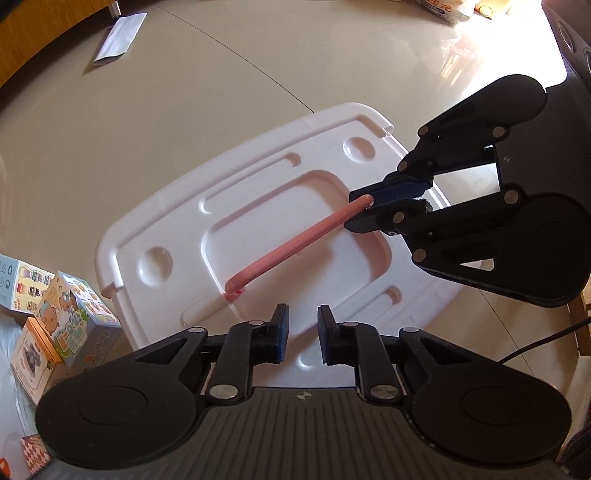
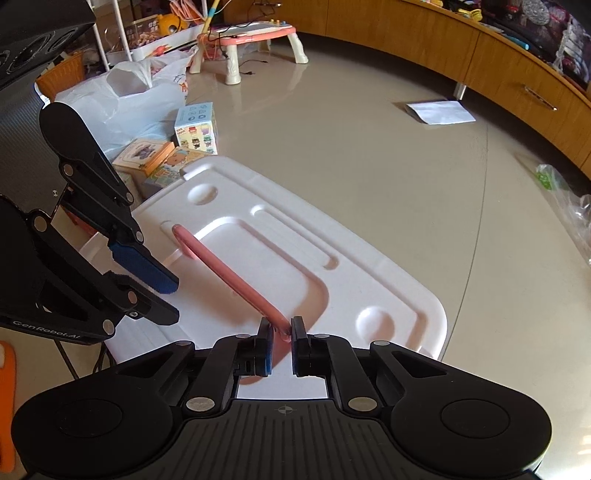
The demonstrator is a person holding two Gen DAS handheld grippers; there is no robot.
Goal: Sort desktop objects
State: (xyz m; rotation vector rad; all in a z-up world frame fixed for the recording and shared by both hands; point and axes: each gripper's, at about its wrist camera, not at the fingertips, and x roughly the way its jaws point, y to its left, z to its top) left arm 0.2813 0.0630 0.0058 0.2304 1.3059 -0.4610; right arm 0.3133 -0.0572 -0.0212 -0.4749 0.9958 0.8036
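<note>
A white plastic lid (image 1: 177, 221) (image 2: 369, 266) lies flat on the beige floor. A pink handle bar (image 1: 291, 247) (image 2: 229, 273) runs across its sunken middle. My right gripper (image 2: 282, 332) (image 1: 369, 203) is shut on one end of that bar. The bar's other end (image 2: 177, 232) curves down into the lid. My left gripper (image 1: 303, 325) (image 2: 173, 299) points down over the lid's near edge, beside that free end. Its jaws stand close together with only a narrow gap, and nothing shows between them.
Several colourful toy boxes (image 1: 74, 310) (image 2: 195, 127) crowd one short end of the lid, with white plastic bags (image 2: 129, 96) behind. A white sheet of paper (image 2: 439, 112) lies by the wooden cabinet (image 2: 517, 74). A small pink play table (image 2: 251, 33) stands farther off.
</note>
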